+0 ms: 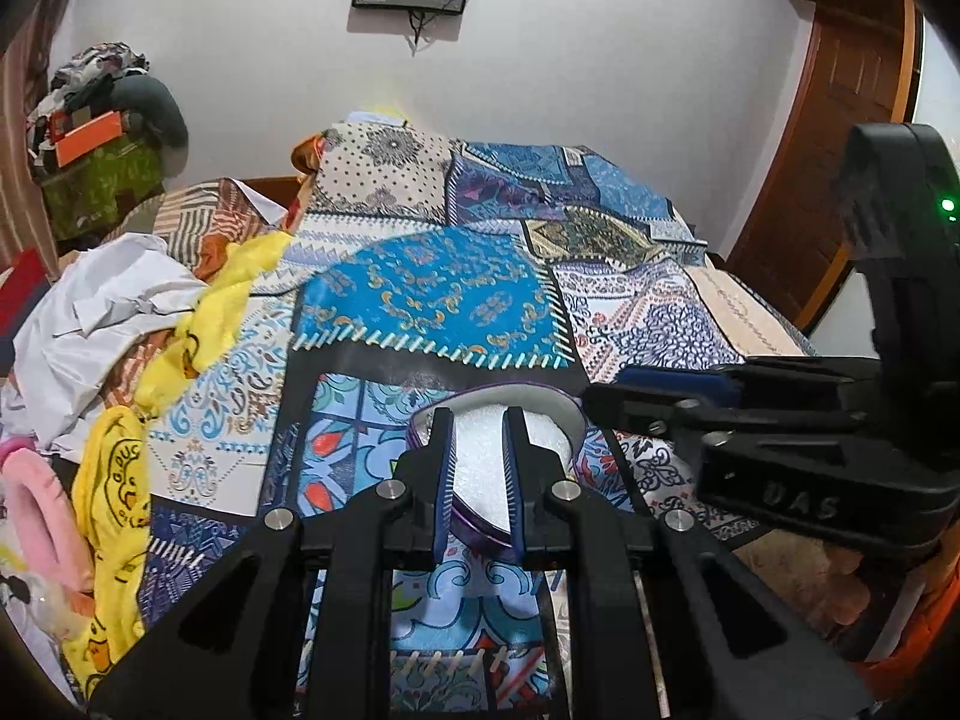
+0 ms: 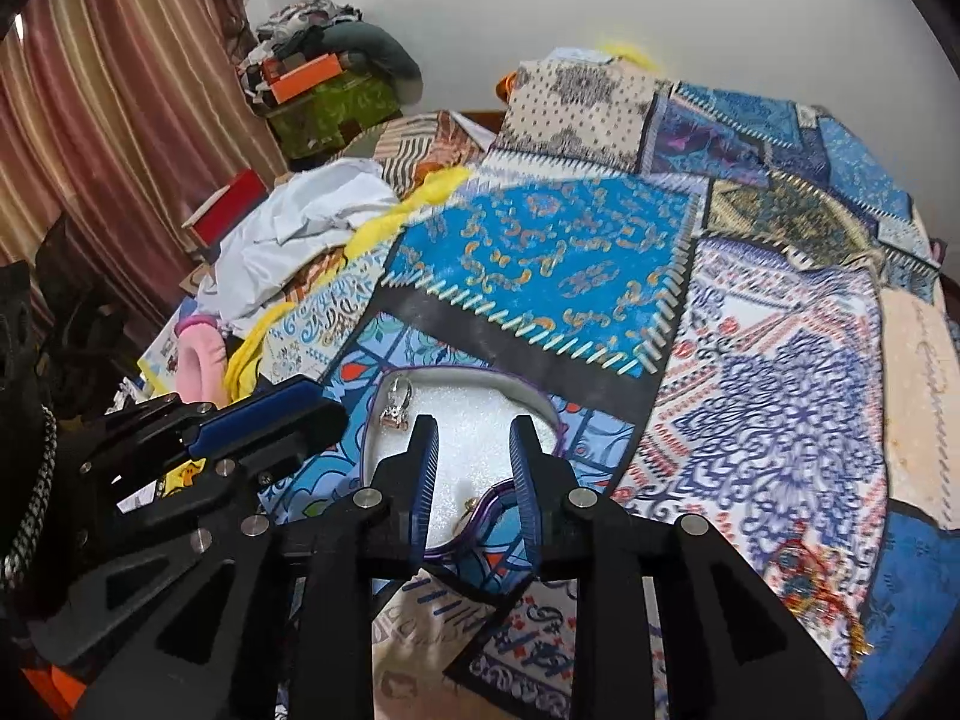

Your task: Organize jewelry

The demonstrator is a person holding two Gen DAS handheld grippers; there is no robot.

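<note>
A heart-shaped jewelry box [image 2: 474,420], rimmed in glossy purple and lined with white sparkly foam, lies open on a patchwork bedspread [image 2: 540,252] of blue, cream and rust prints with stitched borders. In the right wrist view the right gripper [image 2: 474,468] hangs over the box near 6 o'clock, its ribbed blue pads parted by a modest gap with nothing pinched between them; only foam and the purple rim show through the gap. A silvery ring [image 2: 397,402] with a clustered, faceted top stands in the foam at about 10 o'clock of the box, and a small gold-toned ring [image 2: 470,504] lies beside the purple rim at 6 o'clock. The left gripper [image 1: 480,480] hovers above the same box [image 1: 540,432], its black jaws narrow and empty. Crumpled white and yellow cloth [image 1: 180,324] is heaped at 9 o'clock in the left wrist view.
</note>
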